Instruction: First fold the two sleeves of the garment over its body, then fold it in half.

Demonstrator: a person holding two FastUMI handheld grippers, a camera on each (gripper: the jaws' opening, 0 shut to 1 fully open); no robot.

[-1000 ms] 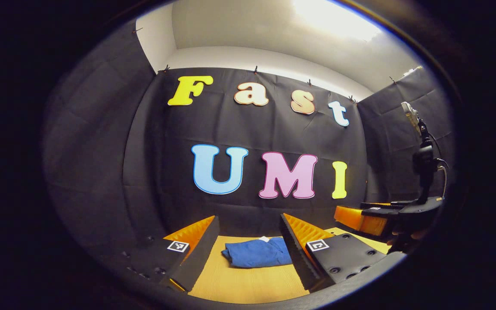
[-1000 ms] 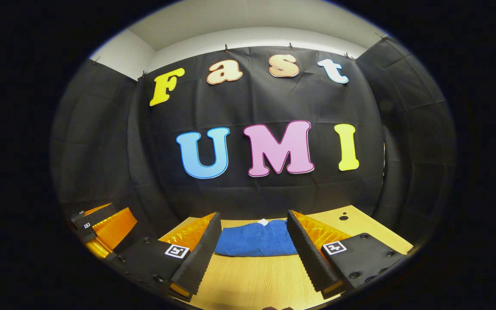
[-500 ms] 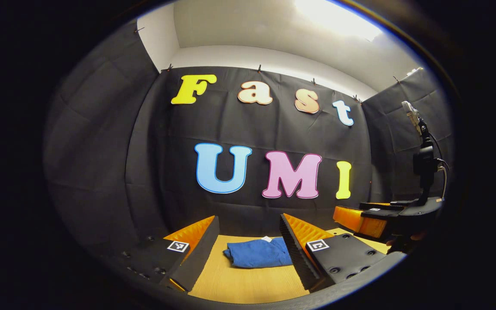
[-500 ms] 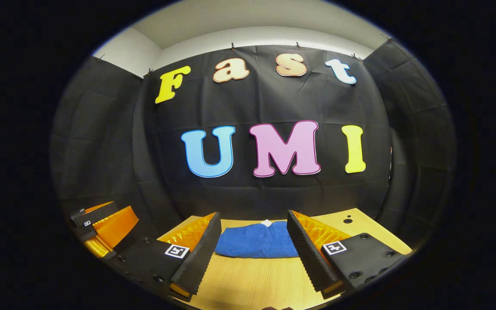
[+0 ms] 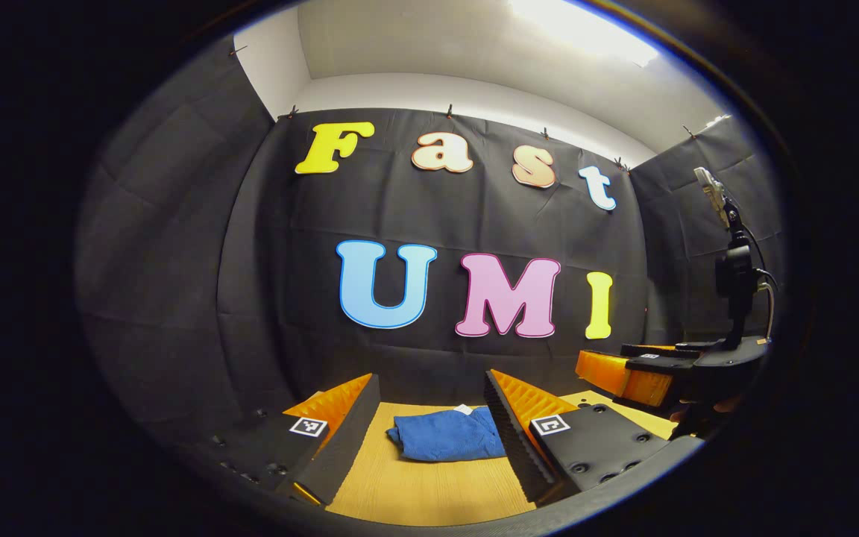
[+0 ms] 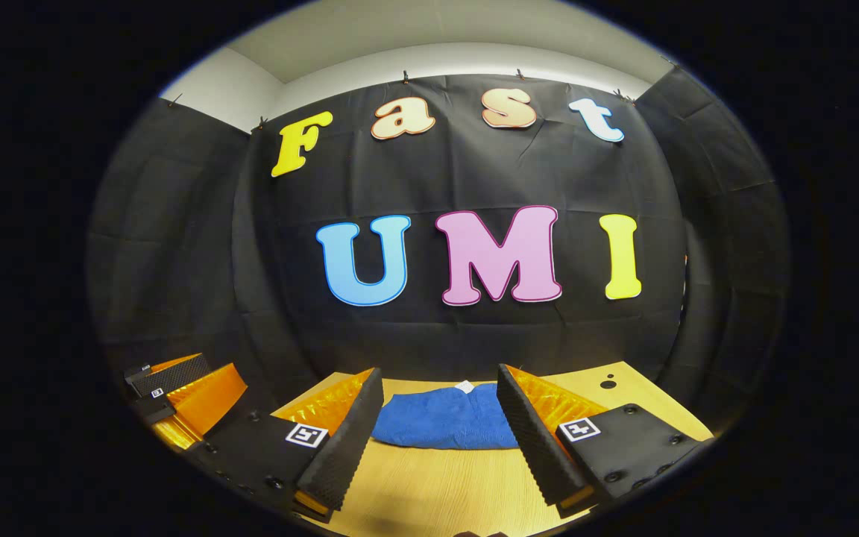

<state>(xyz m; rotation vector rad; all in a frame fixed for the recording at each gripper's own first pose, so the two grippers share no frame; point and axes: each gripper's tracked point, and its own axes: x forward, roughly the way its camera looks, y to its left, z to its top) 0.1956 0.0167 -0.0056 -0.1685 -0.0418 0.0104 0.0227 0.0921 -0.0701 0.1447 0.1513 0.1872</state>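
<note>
A blue garment [image 5: 447, 438] lies folded into a small bundle on the wooden table [image 5: 414, 492], with a white tag at its far edge. In the left gripper view my left gripper [image 5: 429, 440] stands open above the table, the bundle lying beyond and between its fingers. The right gripper view has the same garment [image 6: 444, 419] framed by my open right gripper [image 6: 437, 436], also lifted clear of the cloth. Nothing is held by either one. The right gripper [image 5: 649, 373] appears at the right of the left gripper view, the left gripper [image 6: 176, 388] at the left of the right gripper view.
A camera mount with a cable [image 5: 735, 276] rises above the other gripper at the right of the left gripper view. Two small dark holes [image 6: 608, 382] mark the table at the far right. The black cloth wall stands just behind the garment.
Both views have drifted slightly; the wall has shifted a little and the other gripper sits a bit higher in the left gripper view. The garment has stayed in place.
</note>
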